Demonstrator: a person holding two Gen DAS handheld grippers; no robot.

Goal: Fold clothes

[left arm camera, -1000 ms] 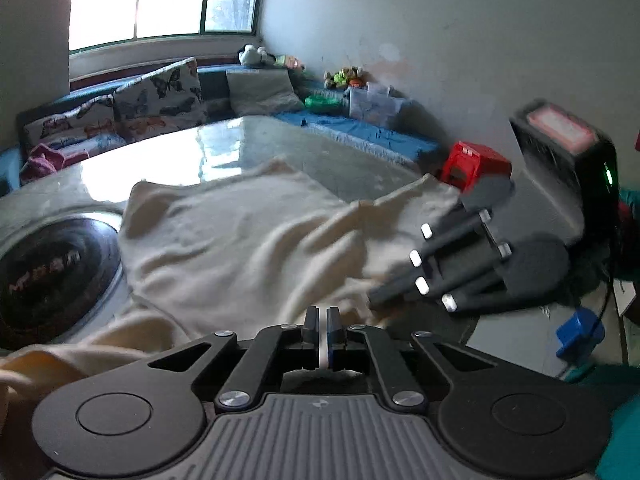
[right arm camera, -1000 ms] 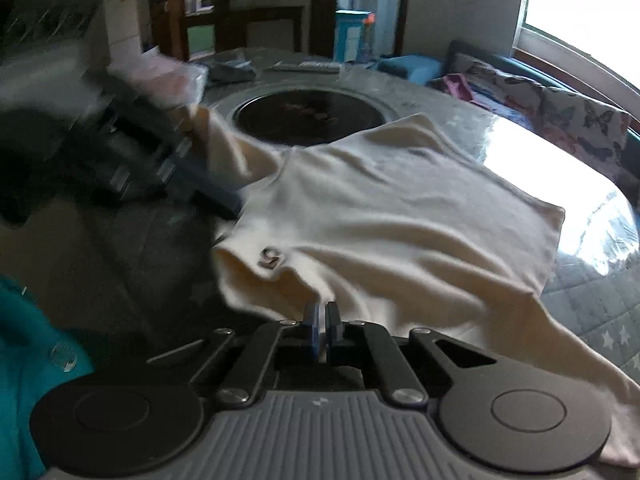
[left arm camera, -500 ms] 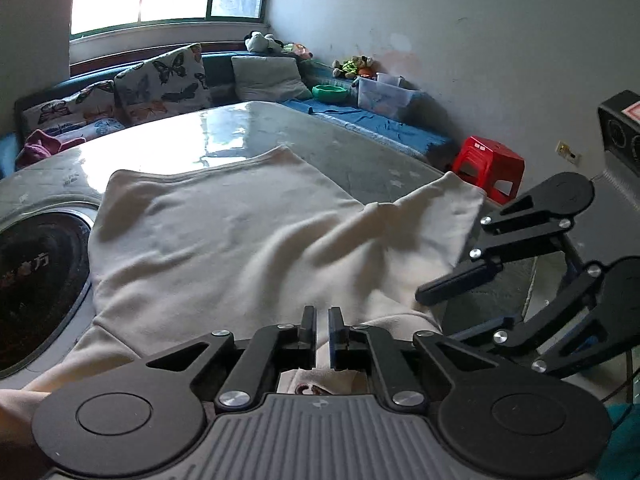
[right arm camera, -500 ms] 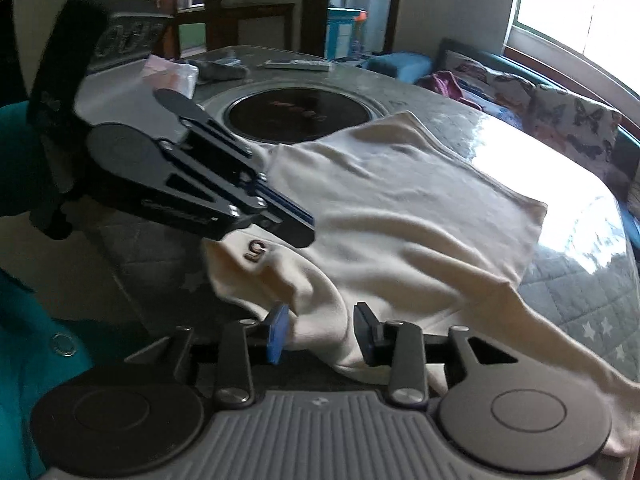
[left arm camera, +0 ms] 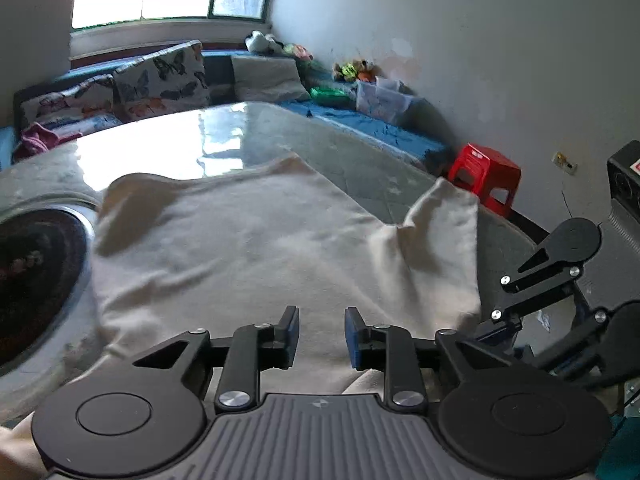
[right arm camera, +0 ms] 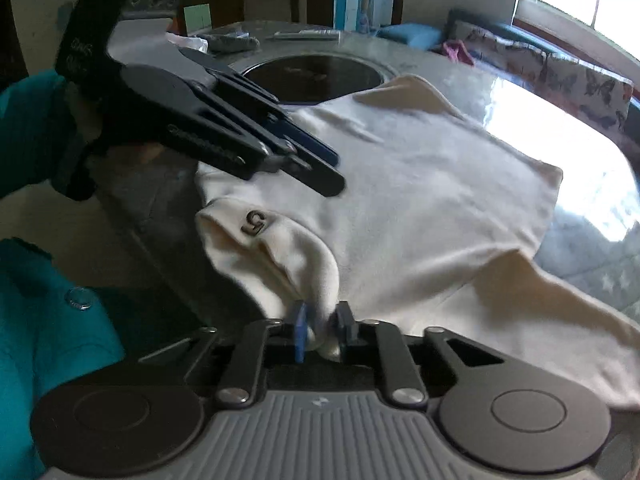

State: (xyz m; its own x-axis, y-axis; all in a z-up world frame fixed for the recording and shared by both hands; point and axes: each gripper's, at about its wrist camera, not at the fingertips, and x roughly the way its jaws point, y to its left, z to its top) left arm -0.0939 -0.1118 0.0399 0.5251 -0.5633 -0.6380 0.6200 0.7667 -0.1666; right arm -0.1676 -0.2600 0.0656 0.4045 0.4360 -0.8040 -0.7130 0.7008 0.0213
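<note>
The cream shirt (right arm camera: pixel 420 200) lies spread over the surface (left arm camera: pixel 360 168), filling mid-frame in both views, likely laid flat for folding; the right tool (right arm camera: pixel 322 330), at lower centre, has just been closing and pinches a bunched fold of its near edge; the left tool (left arm camera: pixel 322 336) has just been opening, jaws spread above the cloth, gripping nothing.

Cream shirt (right arm camera: pixel 420 200), red stool (left arm camera: pixel 486 178), butterfly-print cushions (left arm camera: pixel 160 78)
</note>
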